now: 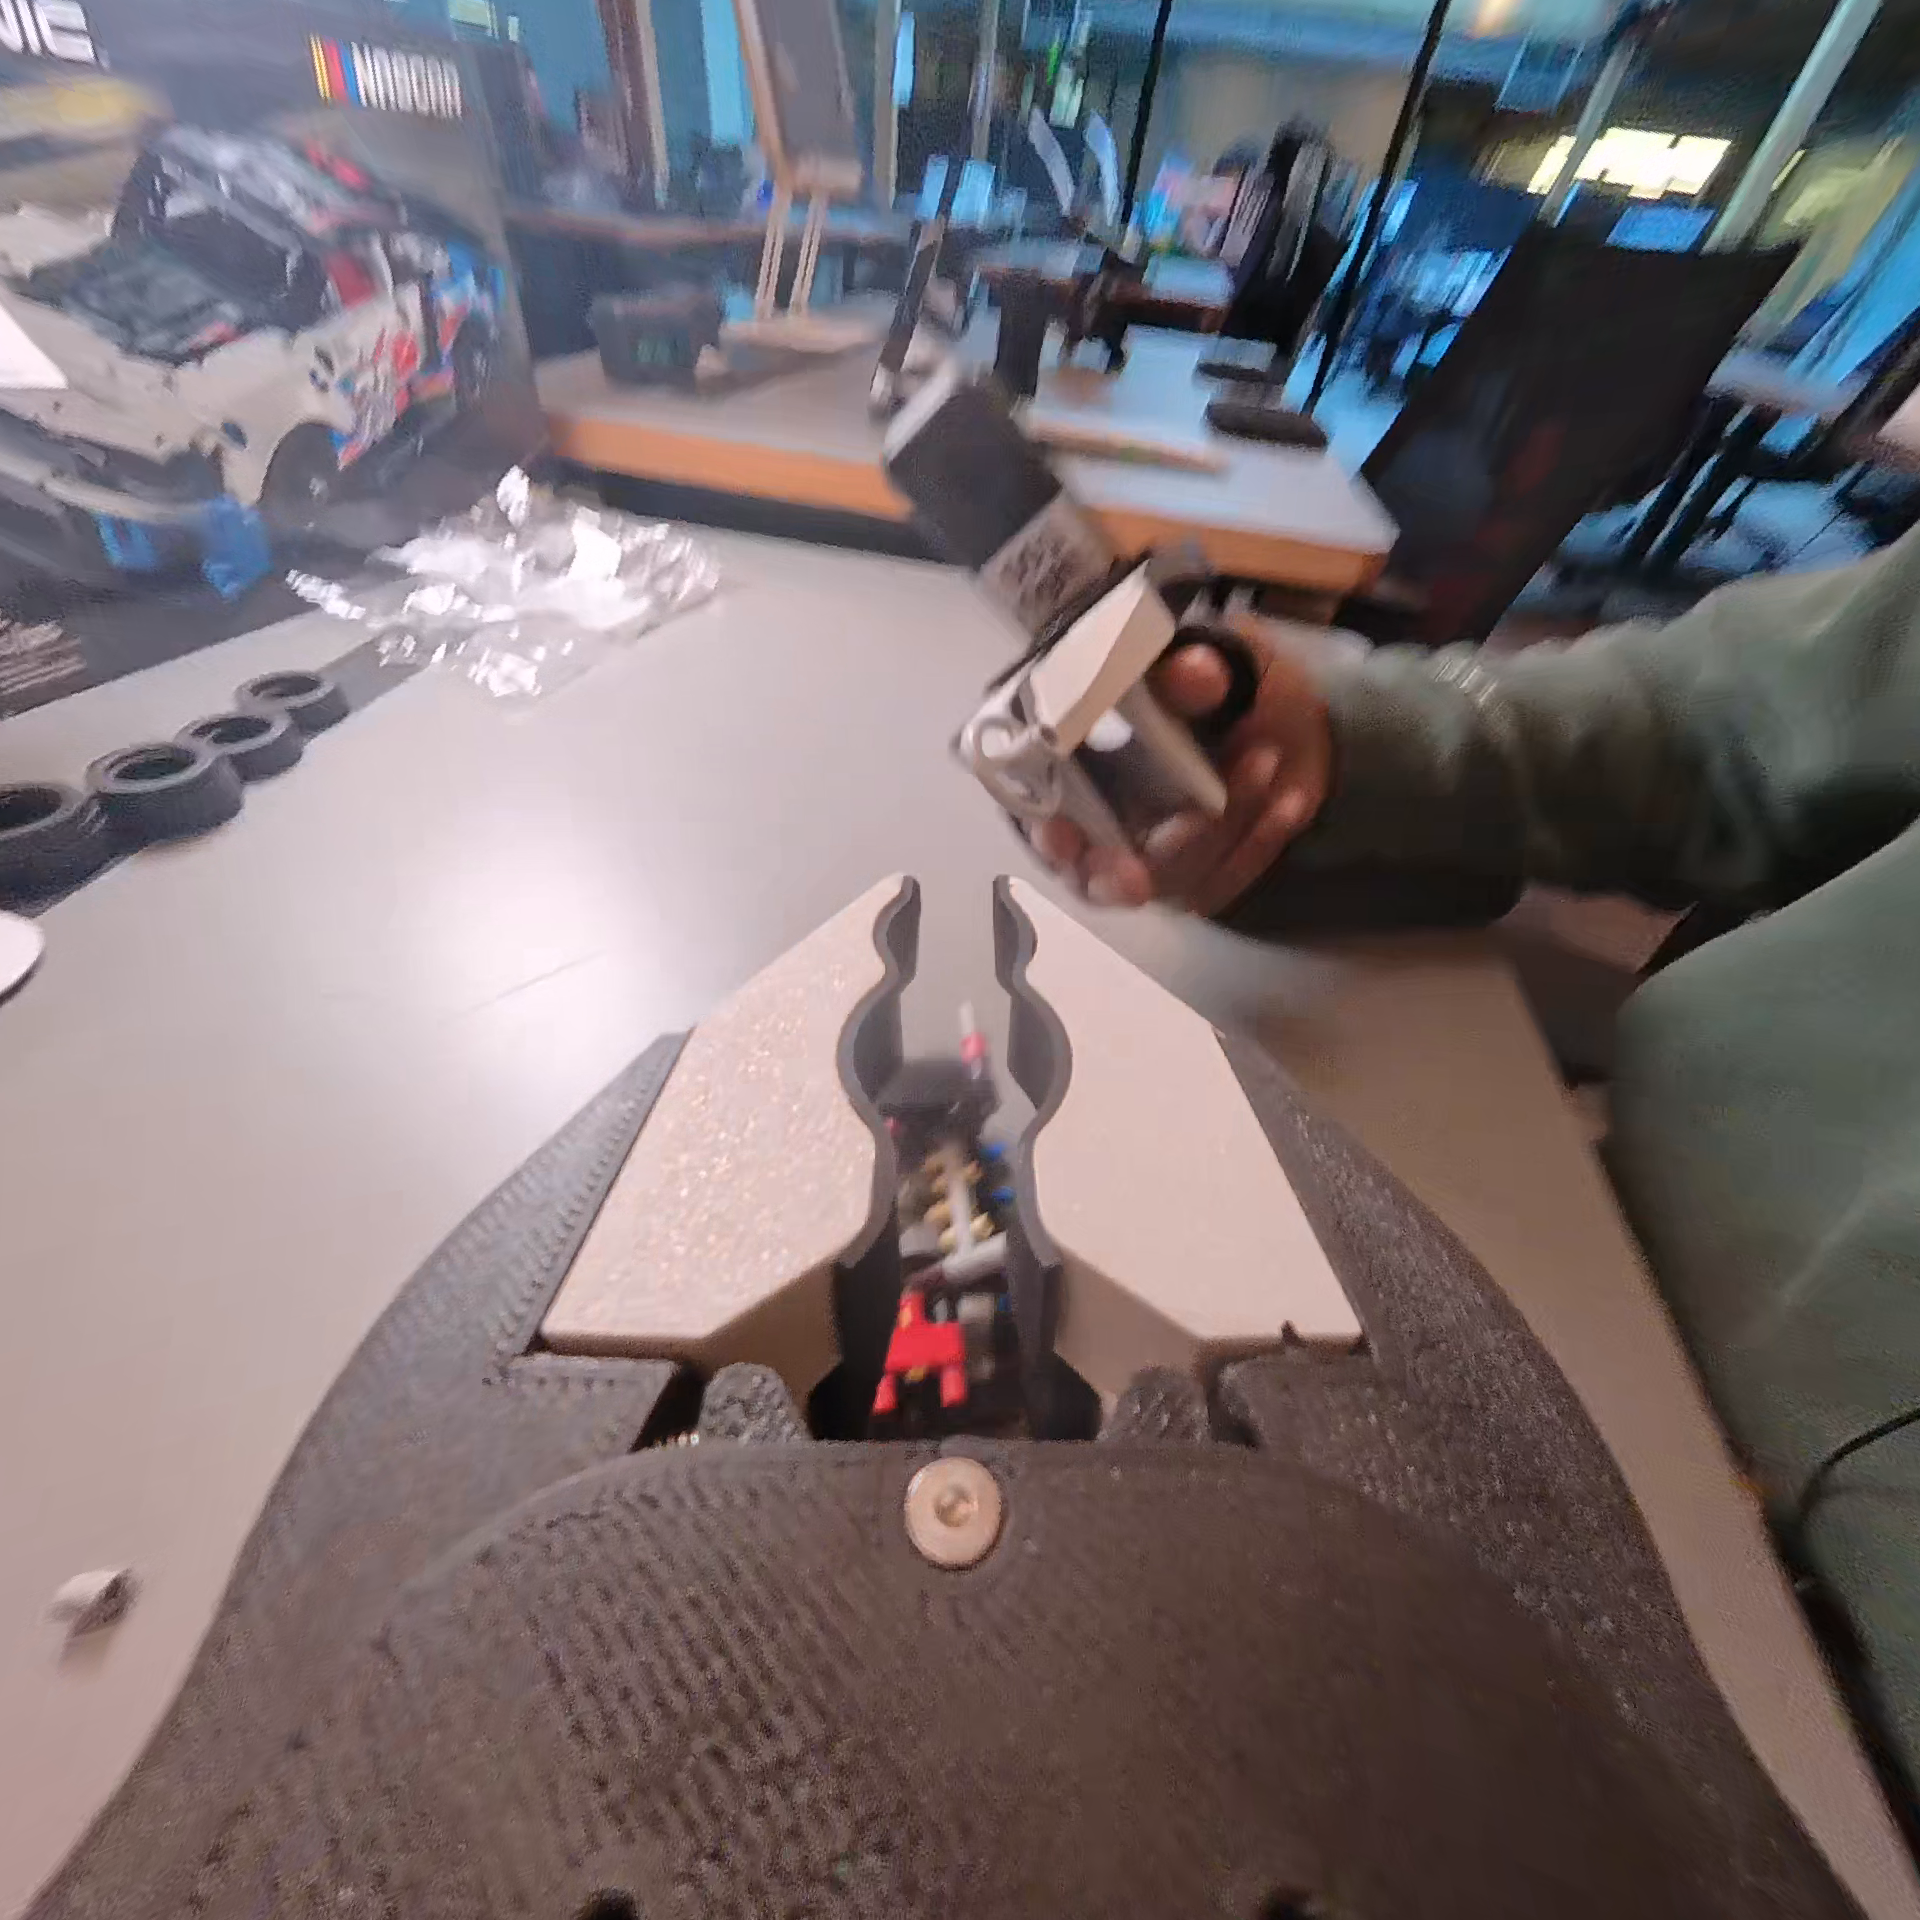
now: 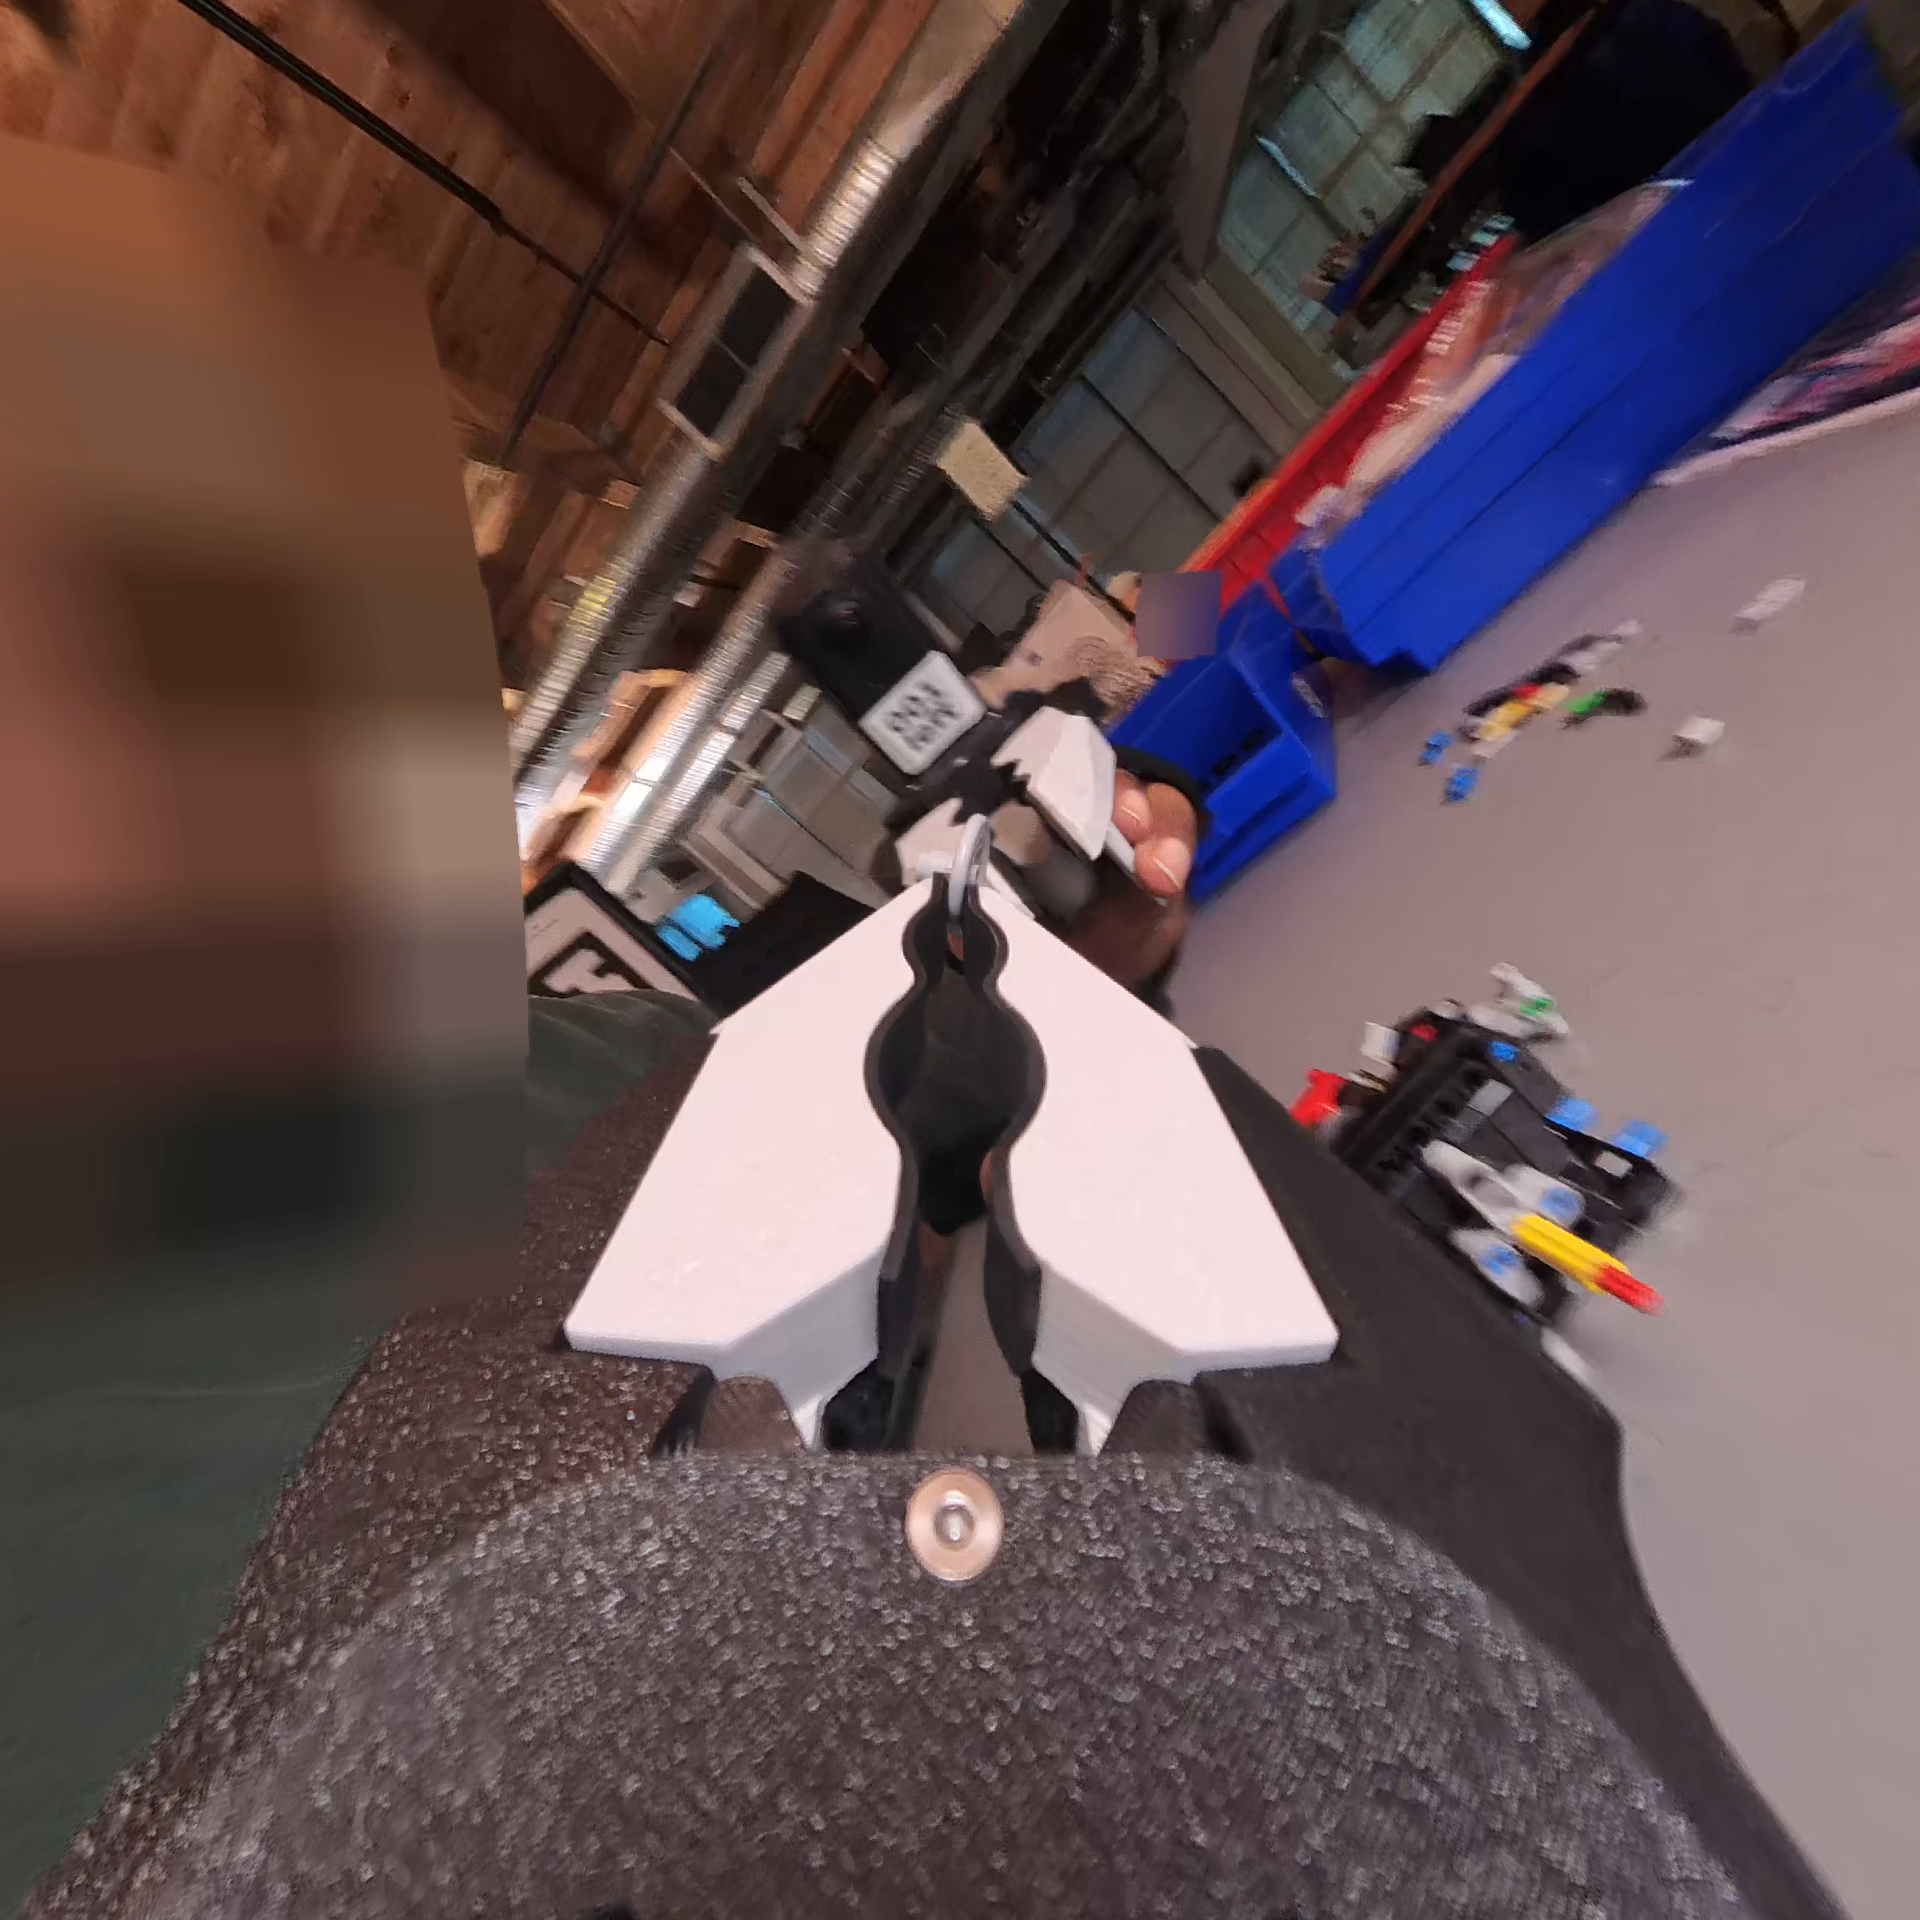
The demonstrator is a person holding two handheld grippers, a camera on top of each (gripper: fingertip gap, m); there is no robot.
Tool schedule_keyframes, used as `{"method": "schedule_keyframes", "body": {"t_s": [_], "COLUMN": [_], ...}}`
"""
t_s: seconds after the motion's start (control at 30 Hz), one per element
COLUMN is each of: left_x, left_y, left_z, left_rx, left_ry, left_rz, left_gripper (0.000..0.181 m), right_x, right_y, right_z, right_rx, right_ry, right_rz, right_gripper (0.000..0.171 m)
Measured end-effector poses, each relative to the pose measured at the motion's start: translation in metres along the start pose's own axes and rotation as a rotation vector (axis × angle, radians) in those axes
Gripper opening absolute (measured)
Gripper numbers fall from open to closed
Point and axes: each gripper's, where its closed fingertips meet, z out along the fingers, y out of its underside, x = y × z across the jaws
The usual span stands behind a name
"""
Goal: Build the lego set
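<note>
Left gripper (image 1: 956, 914): tips slightly parted, empty. Right gripper (image 2: 954, 920): tips nearly closed, pinching a small grey ring piece (image 2: 968, 864), raised off the table (image 1: 520, 935). The partial Lego chassis (image 2: 1496, 1153) lies on the table under the left gripper and to the right of the right one; long axis runs along the left fingers. Tyres (image 1: 156, 774) stand well left of the chassis
</note>
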Motion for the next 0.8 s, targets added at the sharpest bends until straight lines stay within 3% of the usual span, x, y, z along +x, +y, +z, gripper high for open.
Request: {"method": "schedule_keyframes", "body": {"t_s": [0.03,0.17,0.27,0.6,0.8], "left_x": [-0.005,-0.012,-0.008,-0.004,-0.002], "left_y": [0.011,0.053,0.068,0.083,0.085], "left_z": [0.002,0.013,0.027,0.046,0.044], "left_rx": [-0.059,-0.267,-0.339,-0.463,-0.465], "left_ry": [-0.025,-0.063,-0.044,-0.055,-0.057], "left_rz": [0.033,0.126,0.159,0.328,0.336], "left_gripper": [0.012,0.013,0.013,0.017,0.018], "right_x": [0.011,0.066,0.083,0.087,0.083], "right_y": [0.001,0.012,0.027,0.049,0.050], "right_z": [-0.005,-0.051,-0.073,-0.063,-0.057], "right_rx": [-0.031,-0.225,-0.343,-0.417,-0.398], "right_ry": [0.085,0.574,0.773,0.861,0.871], "right_rz": [-0.027,-0.214,-0.272,-0.265,-0.248], "right_gripper": [0.000,0.000,0.000,0.000,0.000]}}
